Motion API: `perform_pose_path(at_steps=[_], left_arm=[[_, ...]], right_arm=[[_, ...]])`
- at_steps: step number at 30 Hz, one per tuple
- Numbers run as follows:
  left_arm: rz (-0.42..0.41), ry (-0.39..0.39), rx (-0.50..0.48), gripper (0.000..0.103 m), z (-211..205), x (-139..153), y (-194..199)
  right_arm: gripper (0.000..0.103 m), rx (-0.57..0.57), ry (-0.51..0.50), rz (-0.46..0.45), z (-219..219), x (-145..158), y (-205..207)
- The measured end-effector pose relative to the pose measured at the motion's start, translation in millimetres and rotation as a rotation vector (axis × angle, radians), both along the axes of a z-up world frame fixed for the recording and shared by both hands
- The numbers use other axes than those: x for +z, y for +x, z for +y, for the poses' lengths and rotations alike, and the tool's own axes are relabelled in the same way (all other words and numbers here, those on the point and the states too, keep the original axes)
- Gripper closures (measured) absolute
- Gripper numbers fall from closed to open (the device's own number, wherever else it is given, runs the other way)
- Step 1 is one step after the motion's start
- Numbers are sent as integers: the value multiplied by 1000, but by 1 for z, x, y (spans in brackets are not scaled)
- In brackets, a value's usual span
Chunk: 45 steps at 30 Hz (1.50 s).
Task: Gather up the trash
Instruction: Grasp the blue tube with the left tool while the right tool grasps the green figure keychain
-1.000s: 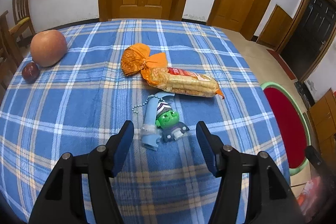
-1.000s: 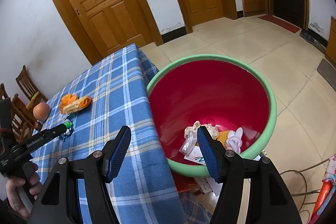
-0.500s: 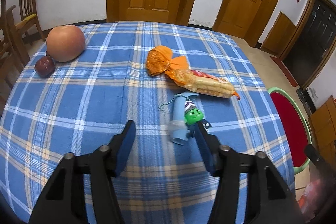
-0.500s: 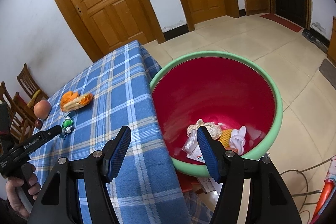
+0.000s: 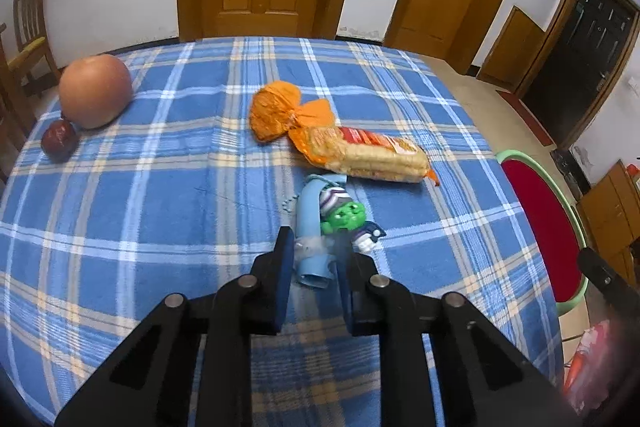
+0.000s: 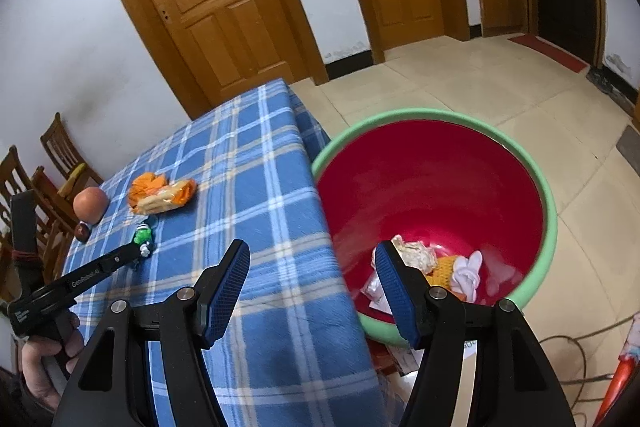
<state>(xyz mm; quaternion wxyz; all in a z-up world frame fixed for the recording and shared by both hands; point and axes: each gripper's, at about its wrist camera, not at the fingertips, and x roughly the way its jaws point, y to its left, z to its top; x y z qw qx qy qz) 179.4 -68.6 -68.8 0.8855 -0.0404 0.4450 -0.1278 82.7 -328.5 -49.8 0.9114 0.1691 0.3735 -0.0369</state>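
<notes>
While the bench [image 5: 120, 219] carries several things yet, the red bin [image 6: 544, 227] beside it, just beyond the right tongs [image 6: 310, 283], already holds a small heap of crumpled paper and wrappers, so by my reading the task is partly done.

Ahead of the left tongs [image 5: 312, 267] lies the biscuit pack [image 5: 360, 151] with its knotted orange end, probably trash to go. Far off to their left sit an apple [image 5: 95, 90] and a small dark fruit [image 5: 58, 143], which I would not count as trash.

Between the left pads lies a blue tube [image 5: 312, 231] with a green doll [image 5: 346, 217] against it; the pads press on the tube's near end, which rests on the cloth, unlifted. Carrying it to the bin looks the next step.

The right tongs stand spread, nothing between them, above the bench edge and the bin rim.
</notes>
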Motion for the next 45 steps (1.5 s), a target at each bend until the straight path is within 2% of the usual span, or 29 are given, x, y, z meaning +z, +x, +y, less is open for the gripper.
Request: perform_pose_path(at_steps=[6,12,28,35,45], left_arm=[[-56,26,57,83,25,19,-8],[-76,19,119,83,54,24,-16],[-104,-66,278,83,128,22,-33],[-94,-77,305,83,146,13,-33],[-76,-83,296,83,147,1,-31]], right_arm=[[36,32,-5,5,14,0,9],[36,92,-12,14,39,-5,17],[36,244,-30,48,122,-7,41],[36,295,-45,80,163,-16,63],[36,274,-64,114,189,-31,94]])
